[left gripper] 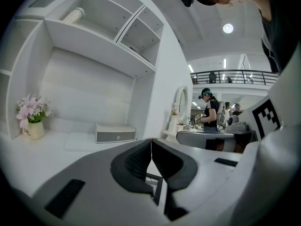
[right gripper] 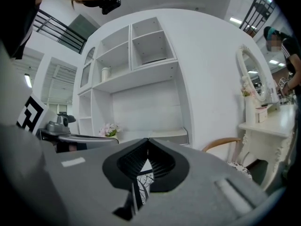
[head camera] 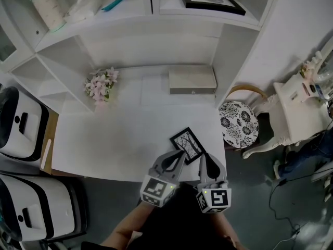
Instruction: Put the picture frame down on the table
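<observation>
**Picture frame (head camera: 188, 142) on the table (head camera: 104, 139), both grippers closed at its near edge**

A white shelf unit (head camera: 156, 40) fills the head view from 10 to 2 o'clock, rising behind the white table. At 9 o'clock of the table stand two white-and-black machines (head camera: 21, 119). At its 3 o'clock is a chair with a black-and-white patterned seat (head camera: 238, 124). A grey box (head camera: 192, 80) sits at the back of the table at about 1 o'clock, against the shelf unit. A pot of pink flowers (head camera: 101, 85) sits at about 11 o'clock.

The left gripper (head camera: 178, 158) and the right gripper (head camera: 204, 158) reach in side by side from 6 o'clock. In its own view each gripper's jaws stand tip to tip, with nothing pinched between them.

The picture frame is black-edged with a branch drawing. It lies turned like a diamond at about 5 o'clock of the table, near the front edge. The grey box is well apart at its 12 o'clock. The left gripper's tips overlap the frame's 7 o'clock edge, and the right gripper's tips are just beside its 4 o'clock corner. Whether either touches it cannot be told. In each gripper view the frame shows below the closed tips.
</observation>
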Demonstrator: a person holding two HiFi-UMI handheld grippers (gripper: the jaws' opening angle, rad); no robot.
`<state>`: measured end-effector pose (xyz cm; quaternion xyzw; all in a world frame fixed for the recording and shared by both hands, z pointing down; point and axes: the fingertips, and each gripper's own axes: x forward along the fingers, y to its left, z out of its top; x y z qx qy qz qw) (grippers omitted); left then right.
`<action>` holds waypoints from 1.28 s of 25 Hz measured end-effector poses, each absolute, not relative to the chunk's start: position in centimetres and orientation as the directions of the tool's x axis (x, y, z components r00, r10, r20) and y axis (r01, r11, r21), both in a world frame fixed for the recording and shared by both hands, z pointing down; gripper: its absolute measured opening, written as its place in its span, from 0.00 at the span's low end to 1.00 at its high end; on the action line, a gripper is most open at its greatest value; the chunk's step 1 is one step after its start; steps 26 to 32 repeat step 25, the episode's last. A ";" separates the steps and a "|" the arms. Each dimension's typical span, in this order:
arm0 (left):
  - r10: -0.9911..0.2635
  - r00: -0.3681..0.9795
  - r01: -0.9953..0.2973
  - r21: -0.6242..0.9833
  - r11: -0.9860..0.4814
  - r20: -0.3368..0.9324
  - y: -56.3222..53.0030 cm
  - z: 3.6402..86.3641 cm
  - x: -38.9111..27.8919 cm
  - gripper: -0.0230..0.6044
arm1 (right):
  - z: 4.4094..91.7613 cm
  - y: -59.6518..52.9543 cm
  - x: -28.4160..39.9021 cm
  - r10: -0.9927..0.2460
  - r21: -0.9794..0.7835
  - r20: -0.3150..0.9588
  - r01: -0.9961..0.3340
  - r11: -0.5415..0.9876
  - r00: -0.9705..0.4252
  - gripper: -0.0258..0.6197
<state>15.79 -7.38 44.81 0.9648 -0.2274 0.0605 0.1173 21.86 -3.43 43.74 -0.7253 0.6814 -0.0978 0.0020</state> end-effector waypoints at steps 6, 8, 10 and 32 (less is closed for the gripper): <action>-0.425 0.889 -0.454 0.200 -0.868 0.172 -7.6 45.0 15.6 0.06 | 43.9 -3.5 21.5 -0.989 -0.147 0.142 -0.988 -0.057 0.036 0.05; -0.421 0.890 -0.450 0.201 -0.870 0.173 -7.5 45.1 15.6 0.06 | 44.0 -3.4 21.6 -0.988 -0.152 0.146 -0.986 -0.063 0.041 0.05; -0.417 0.892 -0.447 0.202 -0.871 0.175 -7.5 45.1 15.7 0.06 | 44.0 -3.3 21.7 -0.988 -0.154 0.149 -0.986 -0.066 0.042 0.05; -0.400 0.897 -0.435 0.220 -0.873 0.187 -7.8 45.8 16.5 0.06 | 44.1 -3.1 21.9 -0.987 -0.161 0.155 -0.985 -0.057 0.032 0.05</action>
